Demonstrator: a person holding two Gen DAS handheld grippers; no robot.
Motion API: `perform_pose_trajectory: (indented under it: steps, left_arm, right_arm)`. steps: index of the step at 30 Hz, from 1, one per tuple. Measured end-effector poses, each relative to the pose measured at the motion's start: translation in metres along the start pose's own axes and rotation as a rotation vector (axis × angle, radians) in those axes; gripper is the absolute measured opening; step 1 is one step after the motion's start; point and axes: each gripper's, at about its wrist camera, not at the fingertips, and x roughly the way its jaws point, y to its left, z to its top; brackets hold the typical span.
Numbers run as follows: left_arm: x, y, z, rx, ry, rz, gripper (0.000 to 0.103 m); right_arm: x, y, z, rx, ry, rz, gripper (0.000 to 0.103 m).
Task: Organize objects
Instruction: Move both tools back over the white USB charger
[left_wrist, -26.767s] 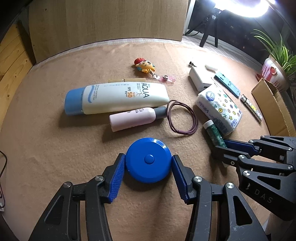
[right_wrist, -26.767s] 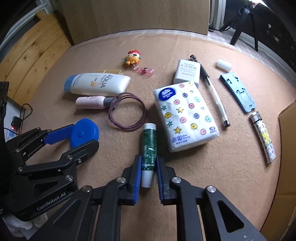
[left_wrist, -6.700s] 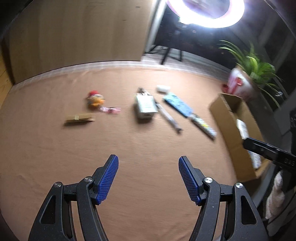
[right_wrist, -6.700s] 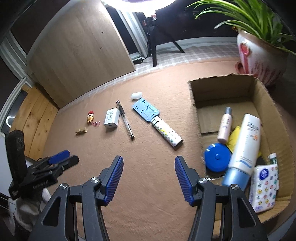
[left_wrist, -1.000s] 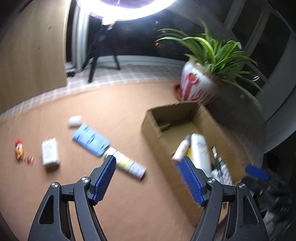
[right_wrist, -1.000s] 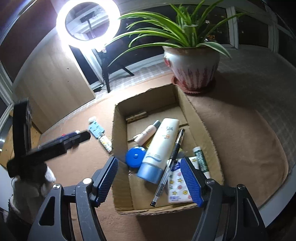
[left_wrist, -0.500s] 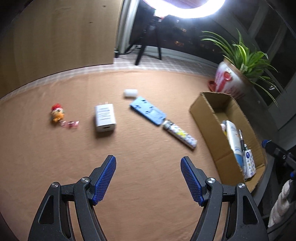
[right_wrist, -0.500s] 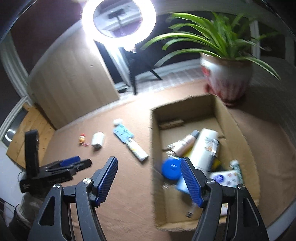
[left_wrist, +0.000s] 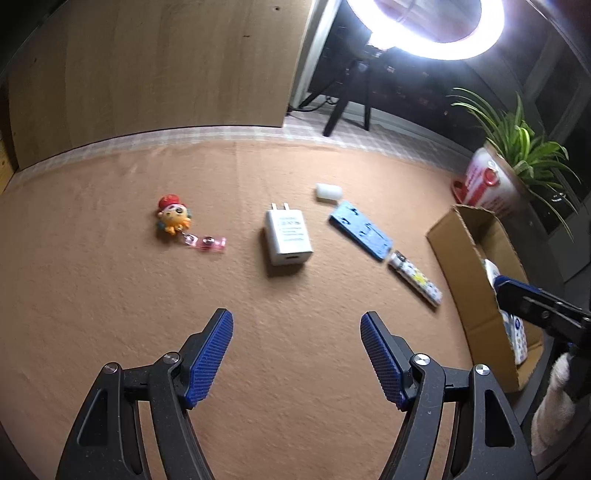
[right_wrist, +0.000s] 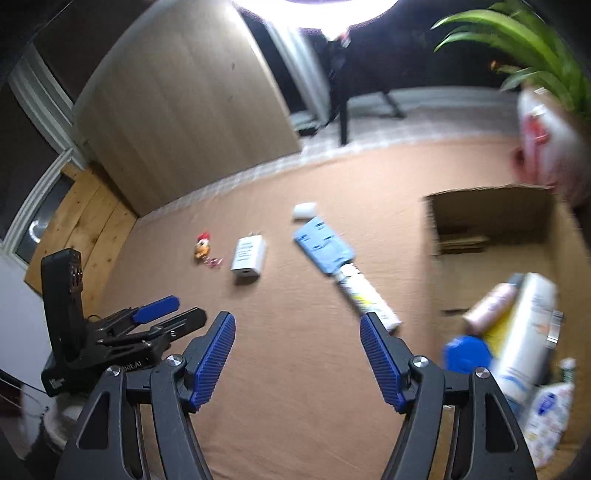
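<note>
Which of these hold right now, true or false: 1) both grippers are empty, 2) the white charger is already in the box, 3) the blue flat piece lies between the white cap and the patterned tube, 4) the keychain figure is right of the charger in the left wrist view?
1) Left gripper and right gripper are empty: true, jaws apart, nothing between.
2) False. The white charger lies on the brown mat, outside the cardboard box.
3) True. Blue flat piece sits between white cap and patterned tube.
4) False. The keychain figure is left of it.
</note>
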Motion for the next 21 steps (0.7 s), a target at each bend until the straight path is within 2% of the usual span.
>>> perform_pose_trajectory:
  steps: [5, 10, 13, 19, 21]
  left_arm:
    - [0.01, 0.006, 0.009, 0.004, 0.006, -0.016, 0.073]
    - [0.028, 0.01, 0.018, 0.002, 0.031, -0.028, 0.066]
    - [0.037, 0.014, 0.023, -0.017, 0.037, -0.045, 0.066]
    - [0.056, 0.02, 0.034, -0.014, 0.051, -0.041, 0.066]
    - [0.063, 0.02, 0.037, -0.006, 0.058, -0.046, 0.063]
  right_arm:
    - [0.042, 0.009, 0.02, 0.005, 0.075, 0.031, 0.067]
    - [0.065, 0.013, 0.04, 0.012, 0.066, 0.052, 0.066]
    - [0.083, 0.01, 0.051, 0.029, 0.093, 0.066, 0.057]
    - [0.114, 0.01, 0.063, 0.039, 0.137, 0.071, 0.055]
    - [0.12, 0.012, 0.068, 0.038, 0.146, 0.076, 0.053]
